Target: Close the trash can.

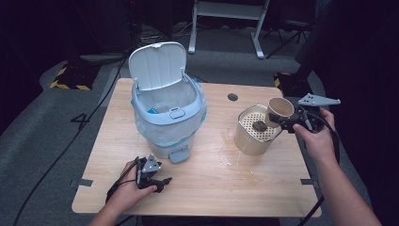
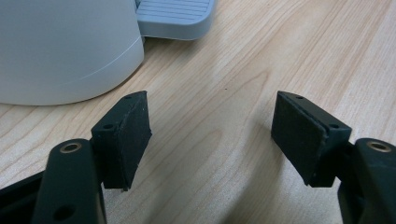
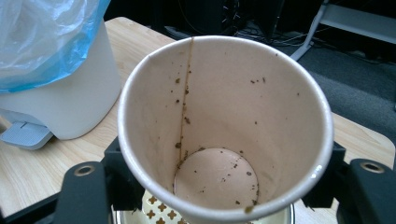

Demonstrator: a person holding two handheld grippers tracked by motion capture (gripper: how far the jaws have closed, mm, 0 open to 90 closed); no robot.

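A paper cup (image 1: 281,108) is held over a beige canister with a perforated strainer top (image 1: 254,134), and my right gripper (image 1: 282,119) is shut on its sides. In the right gripper view the cup (image 3: 224,116) is tipped with its mouth toward the camera. It holds no liquid, only brown specks and a drip line, and the strainer (image 3: 159,207) shows below it. A dark lump (image 1: 259,125) lies on the strainer. My left gripper (image 1: 162,184) rests on the table at the front left, open with nothing between its jaws (image 2: 212,135).
A white pedal bin (image 1: 167,117) with its lid up and a bluish plastic liner (image 3: 42,37) stands centre-left; its pedal (image 2: 175,16) is just beyond the left gripper. Wet stains (image 1: 235,162) mark the wooden table (image 1: 211,193) beside the canister. A cable hole (image 1: 232,97) is near the far edge.
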